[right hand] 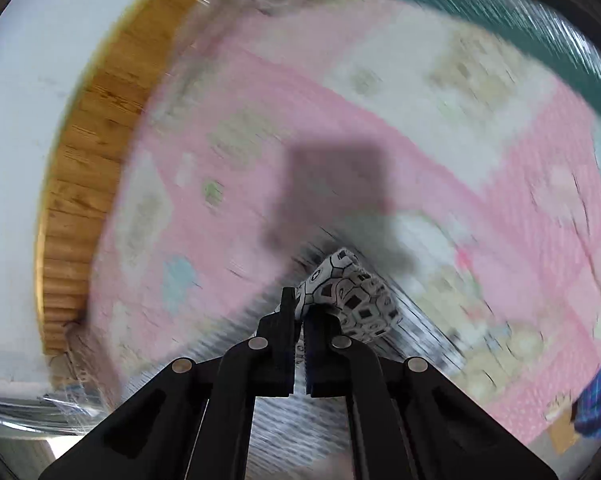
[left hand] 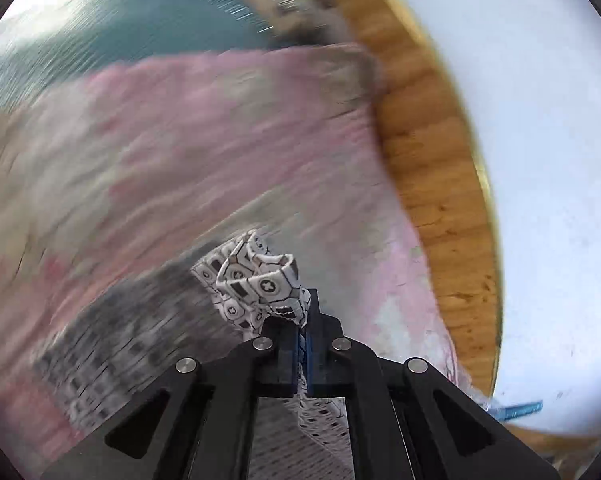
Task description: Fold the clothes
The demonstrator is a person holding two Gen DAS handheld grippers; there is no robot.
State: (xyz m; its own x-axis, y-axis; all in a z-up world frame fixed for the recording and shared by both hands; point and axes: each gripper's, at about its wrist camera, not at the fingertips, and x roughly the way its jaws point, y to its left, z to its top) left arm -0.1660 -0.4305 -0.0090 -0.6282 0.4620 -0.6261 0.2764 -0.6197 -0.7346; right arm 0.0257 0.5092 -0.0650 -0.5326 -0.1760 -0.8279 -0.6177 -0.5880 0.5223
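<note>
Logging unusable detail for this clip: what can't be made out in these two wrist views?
- Patterned garment: only the bunch at each gripper is sharp; motion blur smears the rest, so type and fold state are unknown.
- Pink cover: print blurred in both views.
- Blue checked fabric: cut off by the right view's edge.
- Left gripper, right gripper: the holding hands are out of frame.

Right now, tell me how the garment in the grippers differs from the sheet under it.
The garment is white with black geometric shapes; the sheet is pink with pale patches. The garment is bunched and pinched in the left gripper and right gripper; the sheet lies spread flat. The garment near the grippers looks sharp; the sheet is blurred. Both are patterned cloth.
</note>
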